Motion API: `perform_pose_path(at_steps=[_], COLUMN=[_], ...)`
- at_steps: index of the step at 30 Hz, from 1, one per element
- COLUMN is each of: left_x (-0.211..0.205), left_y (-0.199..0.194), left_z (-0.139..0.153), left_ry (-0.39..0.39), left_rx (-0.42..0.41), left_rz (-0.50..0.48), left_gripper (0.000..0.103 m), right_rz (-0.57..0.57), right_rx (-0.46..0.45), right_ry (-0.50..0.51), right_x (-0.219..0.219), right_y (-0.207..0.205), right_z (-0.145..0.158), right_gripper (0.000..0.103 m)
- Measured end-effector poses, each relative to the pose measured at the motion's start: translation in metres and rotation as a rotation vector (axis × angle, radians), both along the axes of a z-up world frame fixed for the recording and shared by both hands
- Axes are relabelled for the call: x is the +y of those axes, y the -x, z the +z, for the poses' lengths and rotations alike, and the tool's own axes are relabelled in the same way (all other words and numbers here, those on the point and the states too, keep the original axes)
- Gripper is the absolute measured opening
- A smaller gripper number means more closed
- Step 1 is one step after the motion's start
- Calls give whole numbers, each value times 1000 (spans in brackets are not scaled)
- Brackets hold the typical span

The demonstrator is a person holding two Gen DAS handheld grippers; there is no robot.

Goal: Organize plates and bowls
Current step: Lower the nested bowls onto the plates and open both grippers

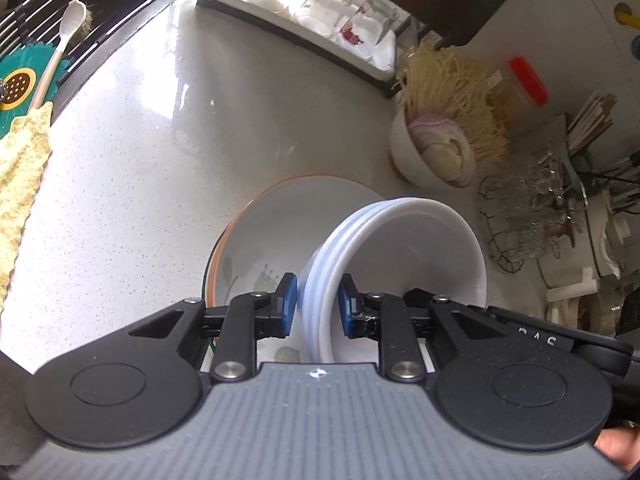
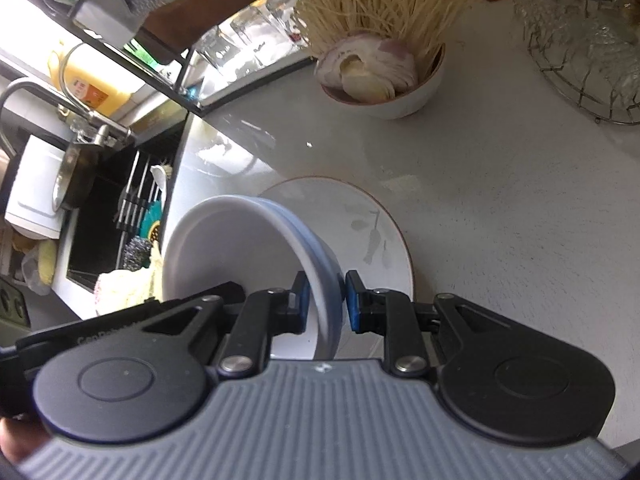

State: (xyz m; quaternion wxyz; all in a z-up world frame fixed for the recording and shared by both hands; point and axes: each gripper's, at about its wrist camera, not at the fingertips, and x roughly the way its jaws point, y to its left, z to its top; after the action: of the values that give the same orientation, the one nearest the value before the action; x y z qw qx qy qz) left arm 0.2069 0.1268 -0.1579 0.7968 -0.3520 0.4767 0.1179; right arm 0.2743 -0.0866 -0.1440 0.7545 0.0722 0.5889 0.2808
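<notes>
Left hand-held gripper (image 1: pixel 318 306) and right hand-held gripper (image 2: pixel 325 300) both clamped on stacked white bowls (image 1: pixel 400 248) rim, above patterned plates (image 1: pixel 272 224) on table (image 1: pixel 140 180).

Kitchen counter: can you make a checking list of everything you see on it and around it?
Surface: white speckled counter, glossy, sunlit.
Job's things: stack of white bowls, held tilted over a leaf-patterned plate lying on the counter.
Clutter: bowl with onion and dry noodles; yellow cloth; wire basket of glassware.
Grippers: left gripper shut on the bowls' rim; right gripper shut on the opposite rim.
Cables: nothing seen.
Surroundings: sink with faucet; rack of drinking glasses.
</notes>
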Motion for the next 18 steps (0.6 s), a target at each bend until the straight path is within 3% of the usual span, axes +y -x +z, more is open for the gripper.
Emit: perform_pose_path(at_steps=[18], left_x=[4], left_y=[-11], left_z=[-22], left_ry=[-10], left_rx=[81], left_rz=[74], left_gripper=[25], right_rz=[100], right_rx=[68], right_ry=[58], right_x=[19], right_y=[-15], right_z=[-23], right_gripper=[23])
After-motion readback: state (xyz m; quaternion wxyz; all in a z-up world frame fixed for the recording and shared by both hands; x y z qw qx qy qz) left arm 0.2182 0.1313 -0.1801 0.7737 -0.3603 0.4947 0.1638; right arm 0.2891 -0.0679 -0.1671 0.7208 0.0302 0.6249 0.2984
